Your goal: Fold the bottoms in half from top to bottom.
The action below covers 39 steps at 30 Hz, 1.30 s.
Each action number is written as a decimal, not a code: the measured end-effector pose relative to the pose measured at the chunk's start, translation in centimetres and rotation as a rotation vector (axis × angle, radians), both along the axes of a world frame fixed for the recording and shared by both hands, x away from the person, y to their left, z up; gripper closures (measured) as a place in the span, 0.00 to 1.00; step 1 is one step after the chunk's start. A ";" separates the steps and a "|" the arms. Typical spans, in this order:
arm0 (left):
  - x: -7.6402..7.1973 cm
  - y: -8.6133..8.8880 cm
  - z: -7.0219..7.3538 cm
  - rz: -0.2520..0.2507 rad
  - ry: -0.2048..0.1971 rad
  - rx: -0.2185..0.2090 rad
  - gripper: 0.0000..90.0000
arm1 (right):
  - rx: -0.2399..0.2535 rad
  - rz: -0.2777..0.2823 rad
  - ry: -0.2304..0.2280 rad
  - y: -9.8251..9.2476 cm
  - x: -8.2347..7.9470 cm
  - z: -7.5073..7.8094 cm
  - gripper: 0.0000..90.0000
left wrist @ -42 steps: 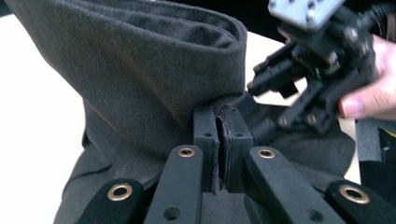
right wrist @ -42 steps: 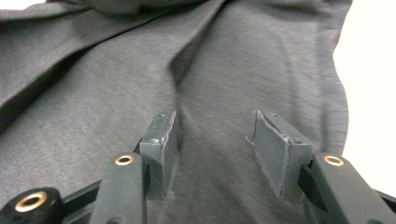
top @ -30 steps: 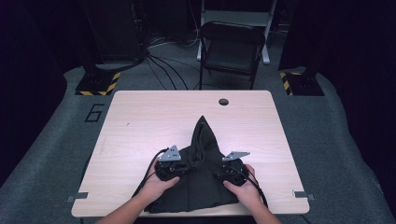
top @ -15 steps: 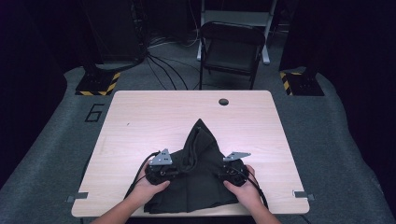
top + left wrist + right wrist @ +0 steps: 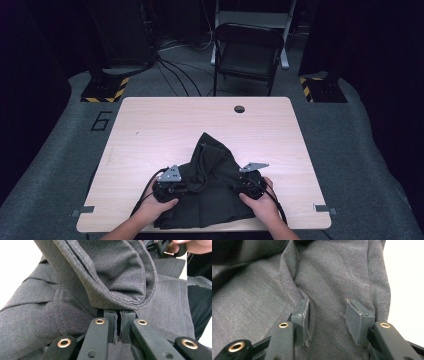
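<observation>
Dark grey hoodie [image 5: 210, 195] lies bunched at the near edge of the wooden table [image 5: 150, 130], hood pointing away from the person. Left gripper [image 5: 119, 326] is clenched on a fold of the fabric below the hood's hem. Right gripper [image 5: 327, 315] has jaws spread apart, pads resting against the cloth.

Light wooden table [image 5: 150, 130] centre frame, round hole [image 5: 239, 109] near far edge. Grey carpet floor [image 5: 50, 170] all around, "6" marking [image 5: 101, 120] at left. Dark folding chair [image 5: 247, 55] top centre. Yellow-black striped bases [image 5: 105, 90] upper left and upper right, cables [image 5: 175, 70] trailing between. Surroundings dark.
</observation>
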<state>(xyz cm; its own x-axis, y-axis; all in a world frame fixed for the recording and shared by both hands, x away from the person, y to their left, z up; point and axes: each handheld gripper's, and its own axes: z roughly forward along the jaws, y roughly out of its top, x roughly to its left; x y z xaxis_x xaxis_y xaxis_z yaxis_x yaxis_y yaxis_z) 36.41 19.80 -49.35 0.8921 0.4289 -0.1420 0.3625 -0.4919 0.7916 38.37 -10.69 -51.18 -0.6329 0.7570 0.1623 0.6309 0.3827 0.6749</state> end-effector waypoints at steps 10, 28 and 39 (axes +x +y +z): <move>0.1 -0.4 -1.0 -0.024 0.021 0.027 0.96 | 0.042 -0.007 0.017 -0.1 0.7 1.8 0.53; -0.1 -0.2 -1.9 -0.002 0.027 0.003 0.96 | 0.085 0.027 -0.049 1.6 3.6 8.1 0.53; -0.1 -0.2 -2.0 0.004 0.016 -0.004 0.96 | 0.128 0.043 -0.080 2.7 4.2 11.1 0.53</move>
<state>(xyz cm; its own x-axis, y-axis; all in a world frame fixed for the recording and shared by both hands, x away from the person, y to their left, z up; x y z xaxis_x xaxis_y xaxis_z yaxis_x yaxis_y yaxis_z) 36.28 19.57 -51.38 0.8880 0.4316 -0.1583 0.3772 -0.4873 0.7876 42.55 -8.04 -40.10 -0.6791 0.7053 0.2033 0.5579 0.3160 0.7674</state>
